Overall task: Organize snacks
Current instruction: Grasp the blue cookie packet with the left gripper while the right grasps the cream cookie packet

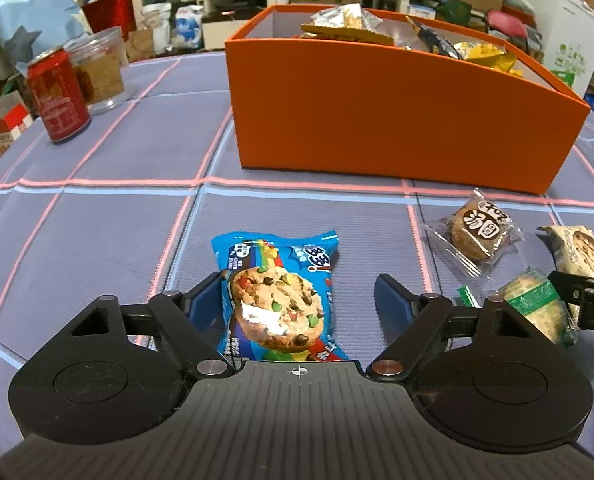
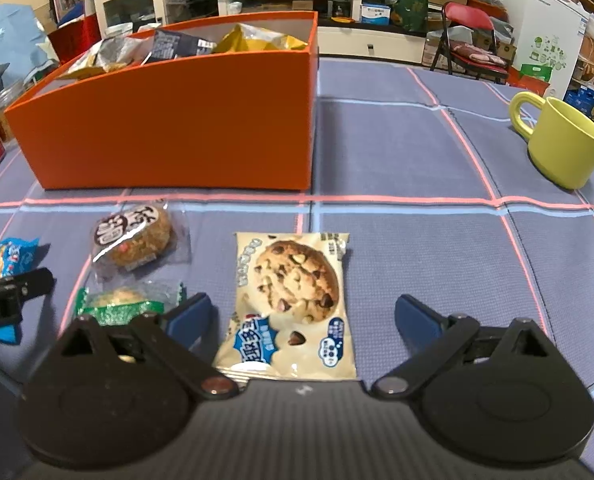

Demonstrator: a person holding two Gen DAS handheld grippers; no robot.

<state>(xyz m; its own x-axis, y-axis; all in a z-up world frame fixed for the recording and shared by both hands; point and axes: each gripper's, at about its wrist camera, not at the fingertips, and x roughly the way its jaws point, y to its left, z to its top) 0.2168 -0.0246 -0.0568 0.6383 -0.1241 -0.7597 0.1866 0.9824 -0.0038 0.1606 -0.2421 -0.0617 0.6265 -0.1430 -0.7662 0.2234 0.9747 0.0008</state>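
Both grippers' fingers (image 1: 205, 292) spread wide around cookie packets (image 2: 293, 304), near ends hidden, perhaps untouched.

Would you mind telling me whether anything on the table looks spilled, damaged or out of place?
Nothing looks spilled or damaged. Four wrapped snacks remain outside the orange box: the blue cookie pack, the cream cookie pack, the clear-wrapped round cake and the green-wrapped snack. All wrappers look intact.
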